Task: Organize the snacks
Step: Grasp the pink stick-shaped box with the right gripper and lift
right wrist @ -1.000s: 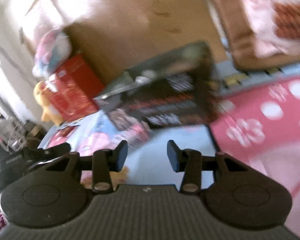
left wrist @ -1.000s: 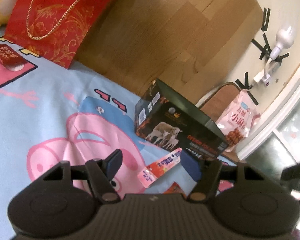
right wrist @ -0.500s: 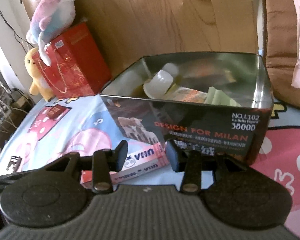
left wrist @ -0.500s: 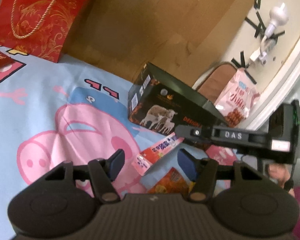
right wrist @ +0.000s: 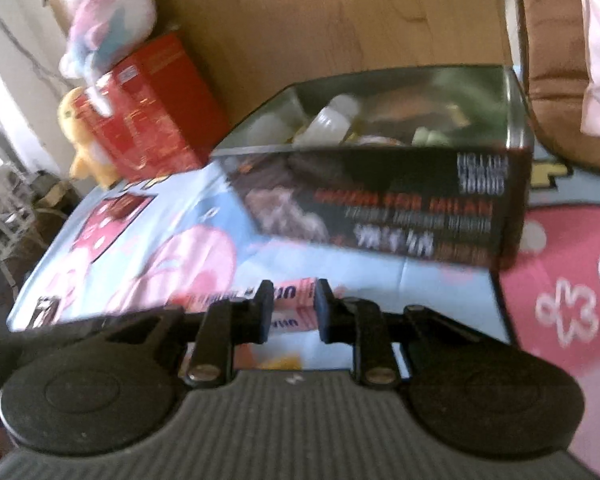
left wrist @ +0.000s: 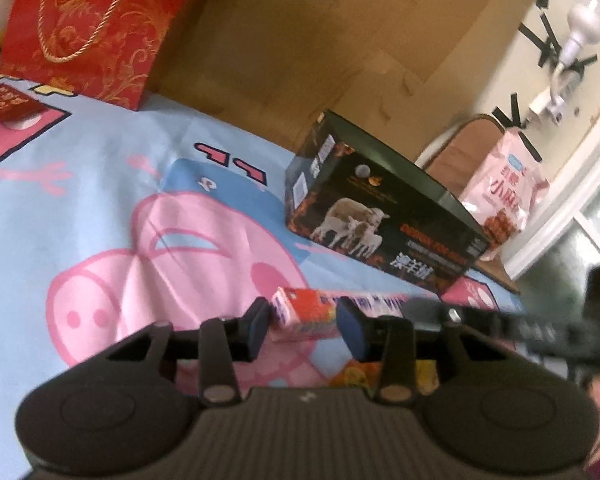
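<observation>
While both tools close in on one long pink snack box (left wrist: 304, 314) lying on the bed, the step in hand looks like picking it up for the dark open box (left wrist: 384, 216) just behind it. Left hand-held gripper (left wrist: 303, 322): its jaws have just been closing and now stand on either side of the box's red end, seemingly touching it, though I cannot tell how firmly. Right hand-held gripper (right wrist: 290, 310): its jaws have also just been closing, with the same snack box (right wrist: 292, 308) between them at its other end; blur hides whether they press it. Next, I judge, comes a level lift by both hands and a short carry over the dark box's (right wrist: 400, 208) rim, where other snacks already lie. An orange packet (left wrist: 364, 374) lies near the left tool. Underneath is a light-blue cartoon-pig bedsheet (left wrist: 112, 184); a red gift bag (left wrist: 84, 28) and wooden headboard (left wrist: 340, 40) stand behind.
</observation>
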`<state>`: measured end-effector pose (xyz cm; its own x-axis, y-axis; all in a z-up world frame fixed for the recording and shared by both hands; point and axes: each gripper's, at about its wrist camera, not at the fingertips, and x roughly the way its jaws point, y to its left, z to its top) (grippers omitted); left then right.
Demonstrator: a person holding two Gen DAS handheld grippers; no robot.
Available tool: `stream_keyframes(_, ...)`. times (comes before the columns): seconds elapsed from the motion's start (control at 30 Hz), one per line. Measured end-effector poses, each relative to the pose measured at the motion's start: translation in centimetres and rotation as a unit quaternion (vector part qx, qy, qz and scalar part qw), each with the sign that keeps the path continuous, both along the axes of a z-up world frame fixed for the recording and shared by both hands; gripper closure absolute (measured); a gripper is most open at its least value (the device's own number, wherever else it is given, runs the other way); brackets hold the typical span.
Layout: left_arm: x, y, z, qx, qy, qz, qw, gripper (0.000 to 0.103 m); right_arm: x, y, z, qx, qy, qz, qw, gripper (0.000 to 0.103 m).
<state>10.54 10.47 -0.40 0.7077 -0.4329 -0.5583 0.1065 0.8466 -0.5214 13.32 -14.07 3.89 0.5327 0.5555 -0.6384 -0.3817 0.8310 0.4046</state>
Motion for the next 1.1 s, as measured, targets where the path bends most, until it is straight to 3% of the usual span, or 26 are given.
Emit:
stream_keyframes(0.07,0.0,0.0,0.0,-0.001,-0.001,0.001,1.0000,0.062,-1.0,-0.5,0.1,0.004,-0.014,-0.004,1.000,0.075)
stream_keyframes(0.23,-0.3,0.5,0.5,-0.010,-0.018,0.009,0.9997,0.061,-1.3,-0.7,0.2,-0.013,-0.033,-0.008,0.999,0.060)
stream_keyframes(0.4,-0.2,-0.4,0.5,0.015,-0.019,-0.003,0.9997,0.069,-0.9,0.6,-0.3,-0.034,-0.044,0.013,0.998,0.055)
stream_keyframes(0.57,-0.2,-0.9,0.4,0.035,-0.020,-0.004,0.9992,0.070,0.0,1.2,-1.0,-0.066,-0.053,0.012,0.996,0.055)
stream_keyframes(0.7,0.1,-0.2,0.0,0.015,-0.008,-0.002,0.9999,0.067,-0.4,0.2,-0.9,-0.046,-0.058,0.007,0.997,0.055)
stream_keyframes(0.77,0.2,-0.3,0.0,0.016,-0.009,-0.001,0.9998,0.067,-0.6,-0.2,-1.0,-0.049,-0.061,0.001,0.997,0.051)
stream_keyframes(0.97,0.2,-0.5,0.1,0.023,-0.012,-0.004,0.9997,0.067,0.5,0.3,-1.3,-0.031,-0.044,0.008,0.999,0.051)
stream_keyframes(1.03,0.2,-0.5,0.1,0.023,-0.013,-0.004,0.9996,0.067,0.7,1.0,-1.3,-0.029,-0.043,0.025,0.998,0.052)
stream_keyframes(1.1,0.2,-0.6,0.1,0.032,-0.015,0.001,0.9994,0.069,0.3,2.1,-1.1,-0.047,-0.058,0.033,0.997,0.060)
